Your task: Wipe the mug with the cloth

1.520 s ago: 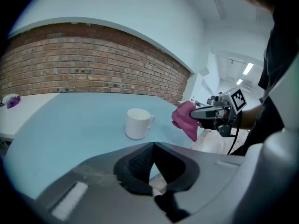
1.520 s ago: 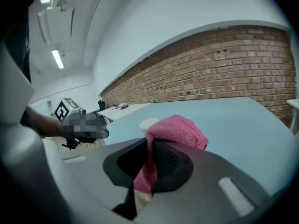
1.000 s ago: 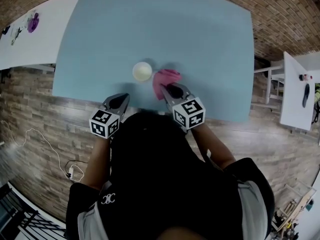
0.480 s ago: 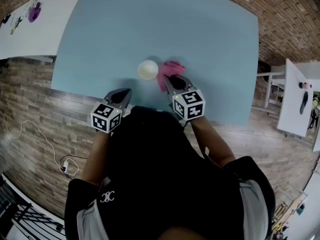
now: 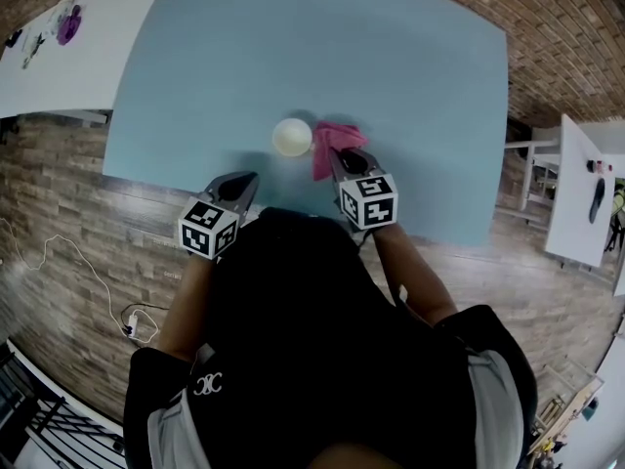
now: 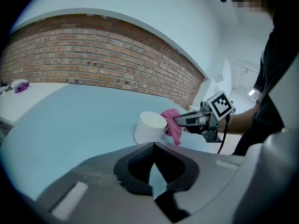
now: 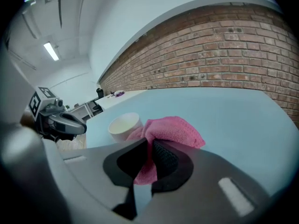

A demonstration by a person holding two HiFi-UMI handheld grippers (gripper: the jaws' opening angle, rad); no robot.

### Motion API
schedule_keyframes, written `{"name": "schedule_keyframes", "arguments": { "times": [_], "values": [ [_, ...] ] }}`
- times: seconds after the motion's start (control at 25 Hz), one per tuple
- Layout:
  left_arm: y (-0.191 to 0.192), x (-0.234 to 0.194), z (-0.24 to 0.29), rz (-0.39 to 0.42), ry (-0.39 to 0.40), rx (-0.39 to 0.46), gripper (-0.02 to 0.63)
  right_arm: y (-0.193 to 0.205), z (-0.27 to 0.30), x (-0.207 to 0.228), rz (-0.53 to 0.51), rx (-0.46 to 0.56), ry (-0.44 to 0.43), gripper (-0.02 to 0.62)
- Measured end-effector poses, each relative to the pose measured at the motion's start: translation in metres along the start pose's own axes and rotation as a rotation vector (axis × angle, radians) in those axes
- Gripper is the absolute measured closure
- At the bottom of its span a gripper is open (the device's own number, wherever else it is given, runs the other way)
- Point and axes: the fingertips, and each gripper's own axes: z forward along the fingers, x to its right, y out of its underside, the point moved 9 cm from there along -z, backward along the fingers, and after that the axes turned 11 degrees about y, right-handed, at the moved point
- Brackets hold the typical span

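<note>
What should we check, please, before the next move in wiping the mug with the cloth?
1. Cloth clamped in the right gripper: ok.
2. Mug upright on the table: ok.
3. Cloth pressed against the mug's side: cannot tell; they sit right beside each other.
4. Left gripper steadying the mug: not ok; it is shut, empty and apart from the mug.
</note>
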Motion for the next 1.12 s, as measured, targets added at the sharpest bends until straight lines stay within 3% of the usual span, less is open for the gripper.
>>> {"name": "schedule_keyframes", "arguments": {
  "times": [0.68,0.96,1.12],
  "values": [
    [0.009,0.006,-0.007,0.004,-0.010,-0.048,0.601,0.040,0.034,0.002,-0.030,-0.118,0.067,0.558],
    [0.008,0.004,-0.001,0.004,-0.007,-0.026,0.601,0.025,0.015,0.001,0.028,-0.059,-0.013,0.558],
    [0.009,0.004,0.005,0.003,0.014,-0.027,0.601,0.008,-0.002,-0.008,-0.050,0.016,-0.067,0.558]
  ]
}}
